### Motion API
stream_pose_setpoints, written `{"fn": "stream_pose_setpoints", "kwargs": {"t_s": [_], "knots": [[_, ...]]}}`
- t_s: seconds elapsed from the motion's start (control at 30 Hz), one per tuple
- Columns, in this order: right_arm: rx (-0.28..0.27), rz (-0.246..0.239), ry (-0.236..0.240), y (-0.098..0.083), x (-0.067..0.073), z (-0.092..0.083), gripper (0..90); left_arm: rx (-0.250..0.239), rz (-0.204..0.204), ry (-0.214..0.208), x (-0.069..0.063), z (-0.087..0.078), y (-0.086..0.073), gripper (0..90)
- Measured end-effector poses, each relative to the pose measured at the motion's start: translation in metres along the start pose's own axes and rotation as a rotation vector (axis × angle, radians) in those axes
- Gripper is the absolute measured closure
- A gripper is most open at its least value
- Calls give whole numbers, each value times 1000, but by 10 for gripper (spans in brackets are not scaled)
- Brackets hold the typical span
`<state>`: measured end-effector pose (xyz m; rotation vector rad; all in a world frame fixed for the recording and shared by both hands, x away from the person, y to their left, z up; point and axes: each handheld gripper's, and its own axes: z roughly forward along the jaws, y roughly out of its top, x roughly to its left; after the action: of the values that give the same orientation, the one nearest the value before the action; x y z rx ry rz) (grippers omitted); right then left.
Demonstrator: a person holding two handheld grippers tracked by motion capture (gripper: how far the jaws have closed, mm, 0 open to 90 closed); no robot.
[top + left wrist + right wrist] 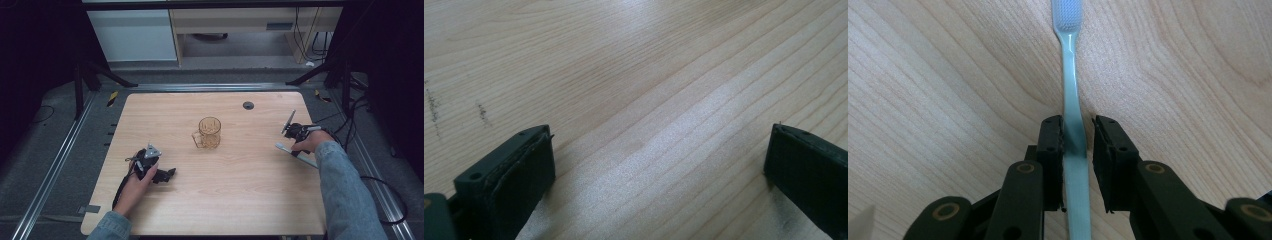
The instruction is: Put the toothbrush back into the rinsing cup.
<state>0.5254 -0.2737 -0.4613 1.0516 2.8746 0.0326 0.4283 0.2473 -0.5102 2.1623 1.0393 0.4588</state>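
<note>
Near the right edge of the table (225, 200), your right gripper (1078, 135) has its jaws drawn in close on either side of a pale green toothbrush (1070, 100); the left pad touches the handle, while a thin gap shows at the right pad, so the jaws are nearly closed on it and not yet squeezing from both sides. The toothbrush lies flat on the wood, its bristled head pointing away from the gripper along the grain; in the high view it shows as a pale bar (296, 154) lying aslant just beside your right hand (307, 142). Toward the near left corner, your left gripper (659, 155) rests low over bare wood with its jaws wide apart and nothing between them. Between the two, a little beyond the middle of the table, stands an upright amber glass mug (208, 133), its handle turned to the left, well apart from both grippers. A dark round grommet (248, 105) sits near the far edge. The surface is light wood-grain with rounded corners; around it lie grey floor, metal rails, black stand legs, trailing cables, and pale cabinets beyond.
</note>
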Motion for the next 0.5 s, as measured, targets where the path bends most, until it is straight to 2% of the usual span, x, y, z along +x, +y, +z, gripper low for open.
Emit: {"fn": "stream_pose_setpoints", "kwargs": {"t_s": [0.07, 0.27, 0.5], "knots": [[1, 11, 3, 1, 1, 0, 744, 0, 0, 0, 0, 0, 0, 0], [-1, -13, 2, 2, 1, 0, 754, -1, -1, 0, 0, 0, 0, 0], [15, 4, 7, 4, 4, 1, 766, -1, -1, 0, 0, 0, 0, 0]]}}
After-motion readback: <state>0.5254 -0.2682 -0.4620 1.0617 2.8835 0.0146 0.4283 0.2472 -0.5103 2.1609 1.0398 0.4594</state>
